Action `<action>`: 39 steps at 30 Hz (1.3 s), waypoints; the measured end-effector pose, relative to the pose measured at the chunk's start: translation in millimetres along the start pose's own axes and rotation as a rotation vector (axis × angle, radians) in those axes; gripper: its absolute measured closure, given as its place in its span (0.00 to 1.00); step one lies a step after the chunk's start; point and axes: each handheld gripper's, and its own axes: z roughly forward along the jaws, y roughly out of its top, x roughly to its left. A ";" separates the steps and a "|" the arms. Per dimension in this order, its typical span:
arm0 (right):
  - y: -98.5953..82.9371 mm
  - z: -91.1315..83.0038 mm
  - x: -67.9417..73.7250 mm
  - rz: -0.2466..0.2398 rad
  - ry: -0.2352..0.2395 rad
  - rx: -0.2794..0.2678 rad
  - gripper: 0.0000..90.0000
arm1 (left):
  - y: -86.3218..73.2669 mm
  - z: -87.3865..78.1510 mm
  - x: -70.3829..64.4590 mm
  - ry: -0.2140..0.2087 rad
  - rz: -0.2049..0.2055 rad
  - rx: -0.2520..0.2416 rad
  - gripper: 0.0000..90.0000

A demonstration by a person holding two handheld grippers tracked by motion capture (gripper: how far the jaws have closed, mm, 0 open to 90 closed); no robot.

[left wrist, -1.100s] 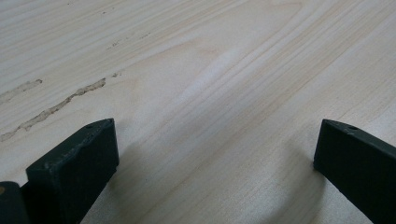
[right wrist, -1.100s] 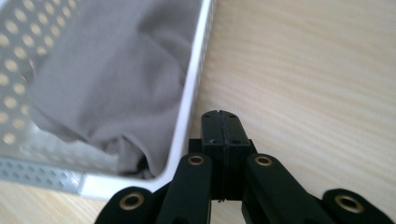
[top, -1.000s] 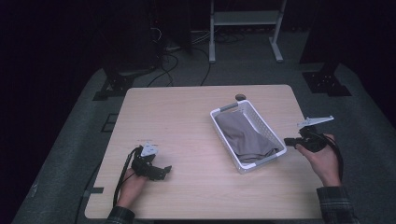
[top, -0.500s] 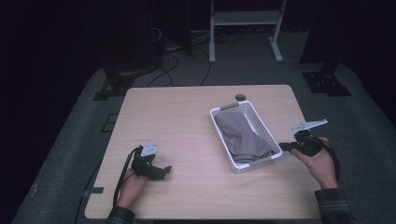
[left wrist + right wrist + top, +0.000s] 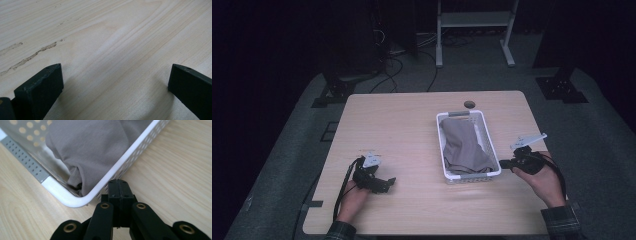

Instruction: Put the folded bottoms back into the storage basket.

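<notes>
Basket: white perforated plastic basket (image 5: pixel 490 150) w/ grey end handles sits on the light wood table (image 5: pixel 402 130), right of centre, long axis running away from you.
Contents: folded grey cloth (image 5: pixel 464 147) lies inside, filling most of the floor.
R gripper (image 5: pixel 119 188): jaws closed together, nothing between them; tips sit at the basket's near right corner (image 5: pixel 82 200), against or just short of the side wall — cannot tell which.
L gripper (image 5: pixel 115 82): jaws spread wide, empty, resting low over bare table, well apart from the basket.
Step (judged): nudge or reposition the basket w/ the closed R tips.
Technique: keep tips low on the wall, below the rim, so you don't ride over it. Push slow & square; a corner push will likely spin the basket.
Risk: light basket may skid or tip.
L option: bring L gripper to the far side as a stop if needed.
</notes>
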 end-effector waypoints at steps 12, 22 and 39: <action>6.8 8.0 22.0 -0.065 0.031 0.018 0.99 | 0.0 0.0 -0.1 0.000 0.000 -0.001 0.00; -2.0 2.3 6.9 -0.008 -0.067 -0.099 0.63 | 0.0 0.0 0.0 0.000 0.000 0.000 0.00; -39.9 14.9 -23.8 0.126 -0.188 -0.159 0.45 | 0.2 0.2 0.0 0.000 0.000 0.000 0.00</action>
